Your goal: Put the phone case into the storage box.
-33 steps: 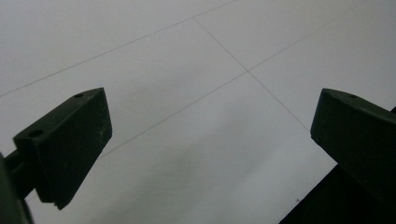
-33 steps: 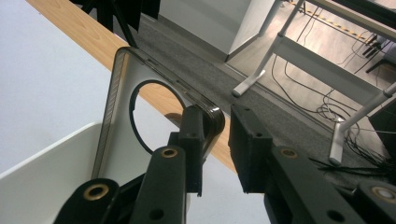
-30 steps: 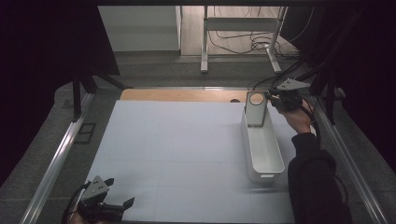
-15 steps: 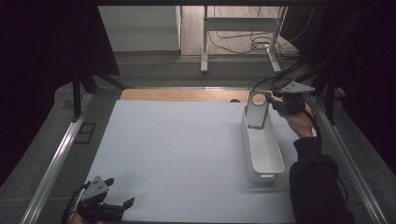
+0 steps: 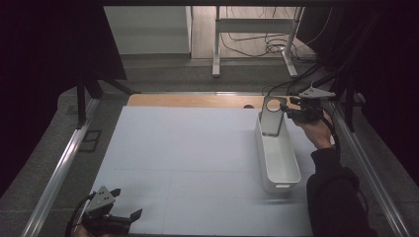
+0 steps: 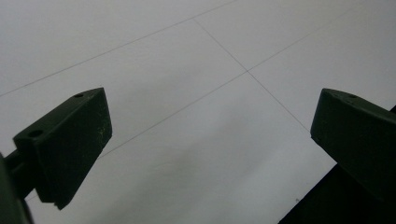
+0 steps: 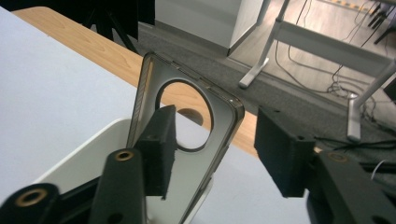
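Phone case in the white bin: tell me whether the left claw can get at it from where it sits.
Probably not without a long reach. The left claw rests open at the table's near left corner, while the phone case stands in the white bin at the far right, with the right claw open around it.

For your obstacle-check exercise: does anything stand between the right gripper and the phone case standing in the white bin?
Nothing visible does. The right gripper has been opening; its fingers straddle the phone case, which stands in the white bin.
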`<state>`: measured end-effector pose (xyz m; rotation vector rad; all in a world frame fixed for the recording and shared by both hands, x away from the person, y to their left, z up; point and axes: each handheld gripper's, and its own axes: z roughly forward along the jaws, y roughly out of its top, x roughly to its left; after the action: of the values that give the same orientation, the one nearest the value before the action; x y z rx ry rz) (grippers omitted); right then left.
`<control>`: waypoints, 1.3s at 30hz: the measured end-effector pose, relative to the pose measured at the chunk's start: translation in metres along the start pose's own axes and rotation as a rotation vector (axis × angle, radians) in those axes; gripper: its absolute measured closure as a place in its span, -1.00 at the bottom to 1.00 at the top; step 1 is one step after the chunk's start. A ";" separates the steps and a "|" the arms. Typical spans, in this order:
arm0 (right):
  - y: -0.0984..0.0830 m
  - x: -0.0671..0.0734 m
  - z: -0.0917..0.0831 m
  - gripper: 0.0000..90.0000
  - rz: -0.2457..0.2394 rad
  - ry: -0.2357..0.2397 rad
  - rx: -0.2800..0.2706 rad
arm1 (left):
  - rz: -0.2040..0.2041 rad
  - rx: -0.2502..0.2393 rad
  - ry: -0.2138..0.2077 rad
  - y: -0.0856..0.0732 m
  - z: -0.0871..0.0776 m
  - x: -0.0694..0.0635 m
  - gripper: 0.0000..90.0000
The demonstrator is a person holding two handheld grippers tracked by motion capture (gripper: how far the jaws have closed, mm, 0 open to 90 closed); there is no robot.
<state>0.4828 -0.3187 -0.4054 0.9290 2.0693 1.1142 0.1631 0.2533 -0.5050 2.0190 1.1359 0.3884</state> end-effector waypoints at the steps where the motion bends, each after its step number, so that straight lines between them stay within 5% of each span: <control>1: 0.000 0.001 -0.001 0.03 0.003 -0.003 0.001 | 0.000 0.000 0.000 0.000 0.000 0.000 -1.00; 14: 0.001 0.004 -0.006 -0.28 0.114 0.020 0.053 | -0.010 -0.011 -0.002 0.000 -0.001 0.001 -1.00; 20: 0.000 0.008 -0.011 -0.44 0.187 0.075 0.094 | -0.017 -0.024 -0.004 -0.001 -0.003 0.002 -1.00; 28: -0.004 0.021 -0.026 -0.57 0.227 0.127 0.127 | -0.020 -0.034 -0.008 -0.002 -0.004 0.003 -1.00; 39: -0.010 0.043 -0.047 -0.78 0.226 0.134 0.163 | -0.022 -0.042 -0.019 -0.002 -0.005 0.004 -1.00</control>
<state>0.4194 -0.3087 -0.3999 1.2229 2.2319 1.1620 0.1610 0.2593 -0.5042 1.9678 1.1286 0.3776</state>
